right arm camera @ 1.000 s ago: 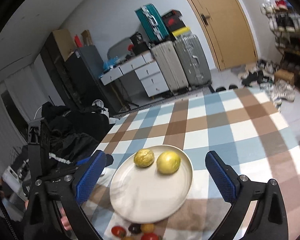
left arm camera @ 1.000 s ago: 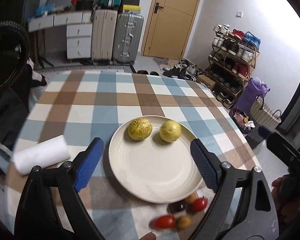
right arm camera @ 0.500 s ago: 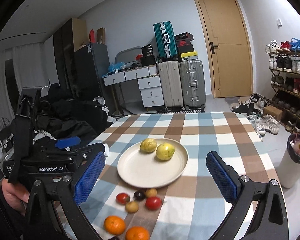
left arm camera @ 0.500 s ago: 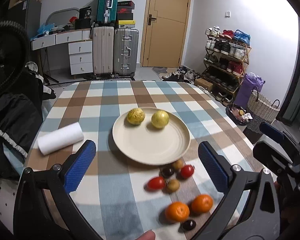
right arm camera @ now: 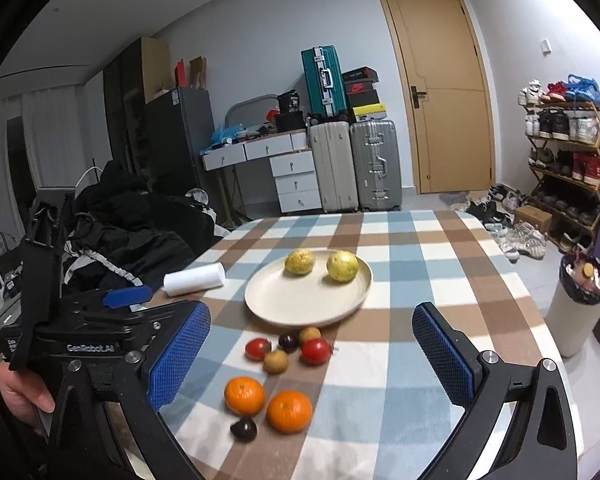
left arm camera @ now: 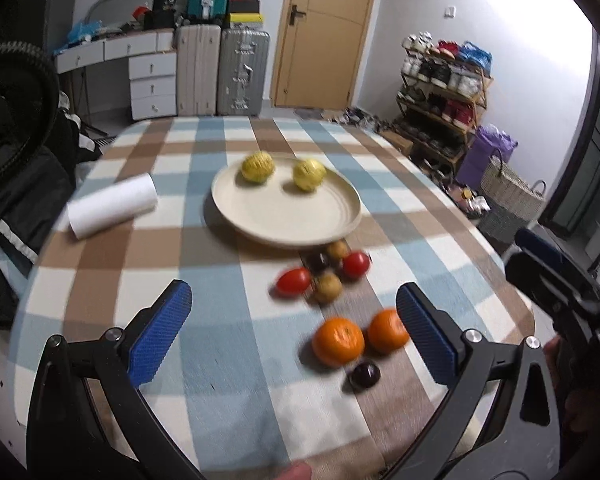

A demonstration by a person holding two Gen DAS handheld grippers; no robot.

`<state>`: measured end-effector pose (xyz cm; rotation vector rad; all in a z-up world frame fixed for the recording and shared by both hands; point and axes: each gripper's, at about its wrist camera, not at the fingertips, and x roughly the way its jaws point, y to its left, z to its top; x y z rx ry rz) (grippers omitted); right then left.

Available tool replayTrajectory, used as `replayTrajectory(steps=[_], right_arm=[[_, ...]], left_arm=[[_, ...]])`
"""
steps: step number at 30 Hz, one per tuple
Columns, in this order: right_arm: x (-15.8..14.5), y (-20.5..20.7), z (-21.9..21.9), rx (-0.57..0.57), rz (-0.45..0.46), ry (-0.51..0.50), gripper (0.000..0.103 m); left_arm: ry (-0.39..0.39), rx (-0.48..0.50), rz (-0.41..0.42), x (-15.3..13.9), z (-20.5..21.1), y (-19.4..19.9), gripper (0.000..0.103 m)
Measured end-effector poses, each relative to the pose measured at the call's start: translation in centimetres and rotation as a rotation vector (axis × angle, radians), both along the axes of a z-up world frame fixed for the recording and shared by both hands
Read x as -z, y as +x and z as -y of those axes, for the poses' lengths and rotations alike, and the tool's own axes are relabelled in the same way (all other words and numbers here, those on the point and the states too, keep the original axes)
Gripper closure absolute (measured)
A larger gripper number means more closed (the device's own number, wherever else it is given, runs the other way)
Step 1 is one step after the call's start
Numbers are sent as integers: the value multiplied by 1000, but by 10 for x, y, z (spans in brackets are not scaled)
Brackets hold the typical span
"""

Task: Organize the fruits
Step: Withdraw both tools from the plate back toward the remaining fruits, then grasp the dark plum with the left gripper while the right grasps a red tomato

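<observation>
Two yellow fruits (right arm camera: 299, 261) sit on the far half of the cream plate (right arm camera: 300, 308). Off the plate, on its near side, lie two red tomatoes (right arm camera: 315, 351), two small tan fruits (right arm camera: 276, 361) and one dark plum (right arm camera: 289, 342) in a tight cluster just beside the rim. Nearer than these are two oranges (right arm camera: 244, 395), almost touching, and a second dark plum (right arm camera: 244, 428) just in front of them. One white roll (right arm camera: 194, 279) lies to the plate's left on the checked tablecloth (right arm camera: 412, 280).

The right wrist view alone shows a bin (right arm camera: 576, 312) off to the plate's right; the left wrist view alone shows a woven basket (left arm camera: 508, 196).

The left gripper (left arm camera: 294, 324) and right gripper (right arm camera: 312, 354) both have fingers spread wide, holding nothing.
</observation>
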<state>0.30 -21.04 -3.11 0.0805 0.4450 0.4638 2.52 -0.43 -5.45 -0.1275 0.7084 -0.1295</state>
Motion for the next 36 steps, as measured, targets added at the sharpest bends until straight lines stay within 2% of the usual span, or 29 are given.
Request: replayTrajectory(steps=[6,14,19,21,25,28,31,33,35,36], right_arm=[[17,-2,8,23,-60,0,0],[29,-11,15,38,-93,-2,0],[32,-18,11,31,-94,-34,0],[34,-20,10,37,-93,-48,0],[38,-22,10,31,-104,-53,0],[39,-23,10,28,-111,-51,0],[40,-23,10,23,-116,-44,0],[40,-23,10,23,-121,-45,0],[41,-24,10,20,-126,-39,0],[41,-24,10,19,-126,-37,0]], left_arm=[[6,66,-90,33,20,-2,1],[-18,99,-207,71,37,8,1],[-7,113,-199,76,46,11,2],[-3,121,-193,75,49,12,7],[-18,136,-215,77,48,16,29],[-40,144,-218,77,46,15,38],[-51,166,-228,77,48,16,57],[-59,182,-233,77,49,14,62],[-74,210,-240,78,51,15,73],[-72,213,-240,78,52,15,75]])
